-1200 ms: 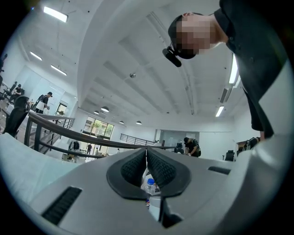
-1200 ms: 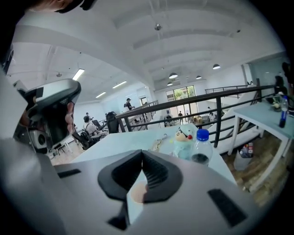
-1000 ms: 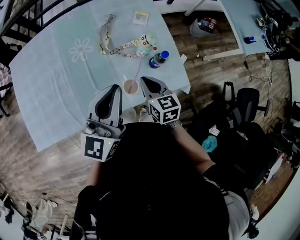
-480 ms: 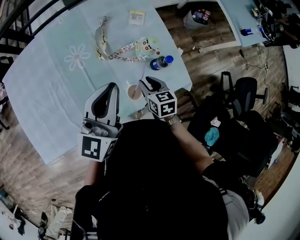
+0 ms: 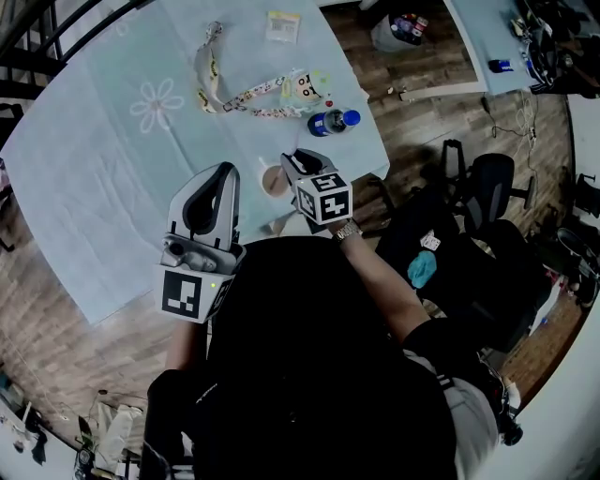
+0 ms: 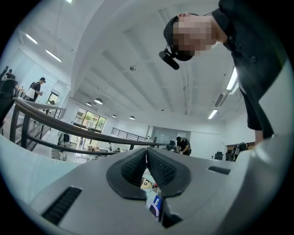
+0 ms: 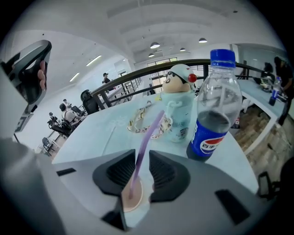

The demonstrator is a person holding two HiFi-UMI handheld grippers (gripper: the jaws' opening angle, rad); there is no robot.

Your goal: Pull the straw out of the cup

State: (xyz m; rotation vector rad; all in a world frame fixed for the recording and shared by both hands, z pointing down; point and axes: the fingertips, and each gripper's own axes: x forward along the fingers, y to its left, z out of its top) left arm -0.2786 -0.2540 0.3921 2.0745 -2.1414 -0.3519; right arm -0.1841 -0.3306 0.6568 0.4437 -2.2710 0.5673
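Note:
A small cup (image 7: pixel 133 197) of brownish drink stands near the table's near right corner, a purple straw (image 7: pixel 146 137) leaning up out of it. My right gripper (image 7: pixel 142 156) tilts down over the cup with the straw between its jaws. The jaws are closing, and a gap still shows on each side of the straw. From the head view, the cup (image 5: pixel 273 181) sits just left of the right gripper (image 5: pixel 292 159). My left gripper (image 5: pixel 223 171) hovers level to the cup's left; its fingertips meet with nothing between them (image 6: pixel 147 150).
Beyond the cup stand a blue-capped cola bottle (image 7: pixel 213 114) (image 5: pixel 333 121) and a cartoon-figure container (image 7: pixel 179 105), with a patterned lanyard (image 5: pixel 220 89) beside it. A small packet (image 5: pixel 282 25) lies farther back. The cloth-covered table (image 5: pixel 112 169) ends just right of the bottle; an office chair (image 5: pixel 492 202) stands there.
The right gripper has come down and in over the cup, so the straw that stood free at its left is now mostly hidden behind it. The left gripper has shifted slightly.

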